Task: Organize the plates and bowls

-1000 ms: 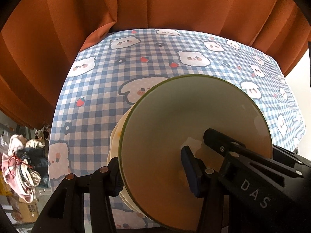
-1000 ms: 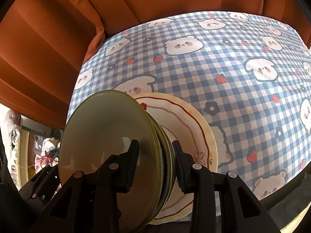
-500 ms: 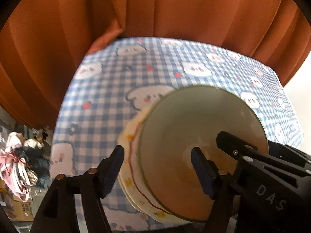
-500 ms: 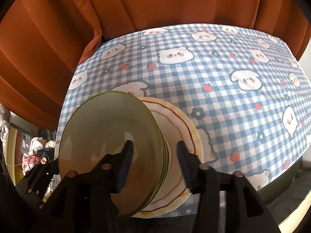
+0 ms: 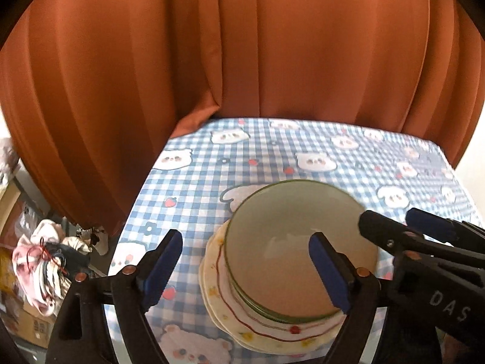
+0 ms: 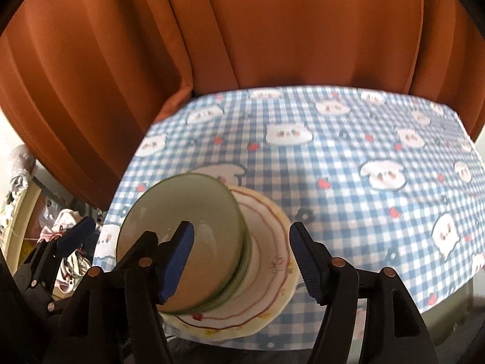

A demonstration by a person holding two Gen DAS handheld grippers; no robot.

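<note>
A green-rimmed bowl (image 5: 291,236) tops a stack of green dishes and cream plates (image 5: 224,312) with a red wavy line, resting near the front left corner of the checked tablecloth (image 5: 272,157). My left gripper (image 5: 245,270) hovers over the stack's left edge. Its jaws are opening and neither pad touches the dishes. My right gripper (image 6: 242,262) hangs above the stack's right side, over the bowl (image 6: 182,212) and cream plate (image 6: 269,242). Its jaws are opening too, with the pads off the dishes. Each view shows the other gripper (image 5: 403,224) (image 6: 72,236) at its edge.
An orange curtain (image 5: 242,60) hangs right behind the table and down its left side. Bundled clothes (image 5: 45,261) and boxes lie on the floor to the left. The blue checked cloth (image 6: 363,212) stretches bare to the right and back.
Both grippers opened, let go of the stack's rim and pulled up and back. The stack, seen tilted and close before, now lies on the cloth, smaller in both views.
</note>
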